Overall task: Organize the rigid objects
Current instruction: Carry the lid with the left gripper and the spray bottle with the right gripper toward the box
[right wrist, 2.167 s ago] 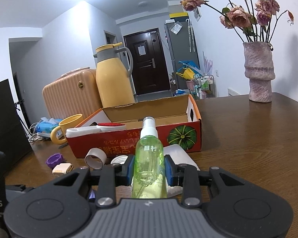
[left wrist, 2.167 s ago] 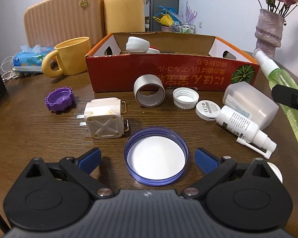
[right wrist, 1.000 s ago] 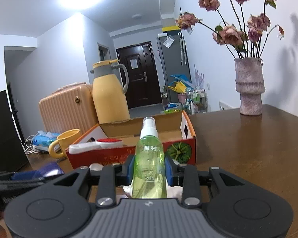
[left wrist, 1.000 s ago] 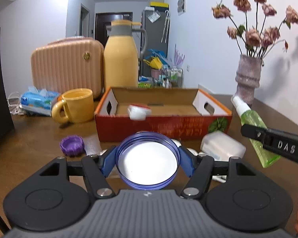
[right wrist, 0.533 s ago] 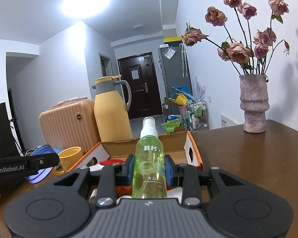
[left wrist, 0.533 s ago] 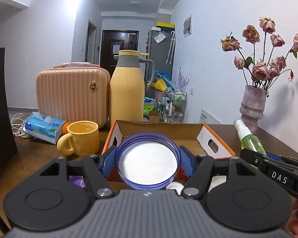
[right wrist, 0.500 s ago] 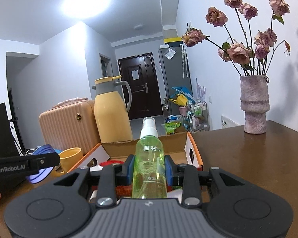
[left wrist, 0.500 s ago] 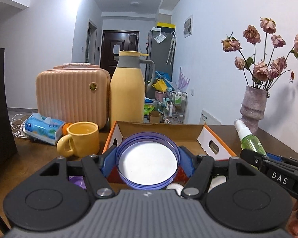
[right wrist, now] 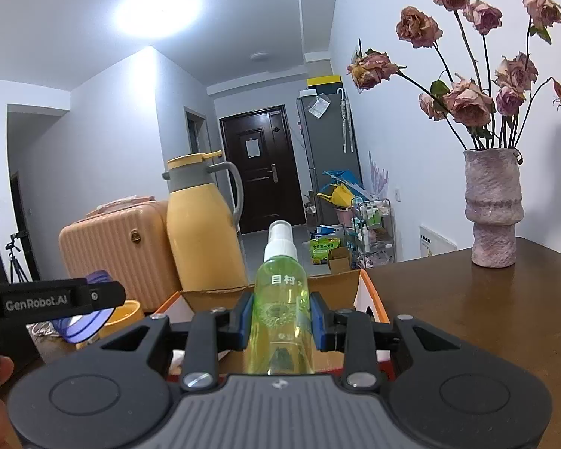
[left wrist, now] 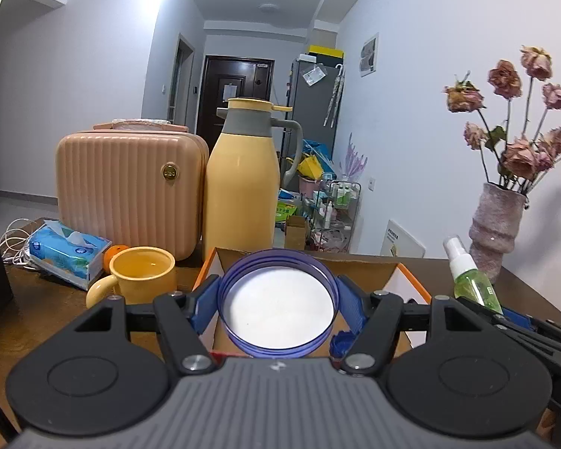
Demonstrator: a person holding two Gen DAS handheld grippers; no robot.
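Carrying two items to the cardboard box, both lifted and poised over its near edge.

Left gripper [left wrist: 276,305], low centre of the left wrist view, clamped about halfway closed on the blue jar lid [left wrist: 277,303], held flat-on with its white liner facing the camera. Right gripper [right wrist: 280,320], low centre of the right wrist view, closed narrowly on the green spray bottle [right wrist: 280,307], upright with white nozzle on top; same bottle [left wrist: 469,280] visible at right edge of the left view. Orange-rimmed cardboard box [left wrist: 404,280] directly behind and below both loads, open top facing up, in front of the yellow thermos [left wrist: 243,183]. Judged step: transport, drop not yet made. Next called for: advancing over the box opening, lowering inside the walls, then parting the jaws, bottle best laid down rather than stood to avoid toppling.
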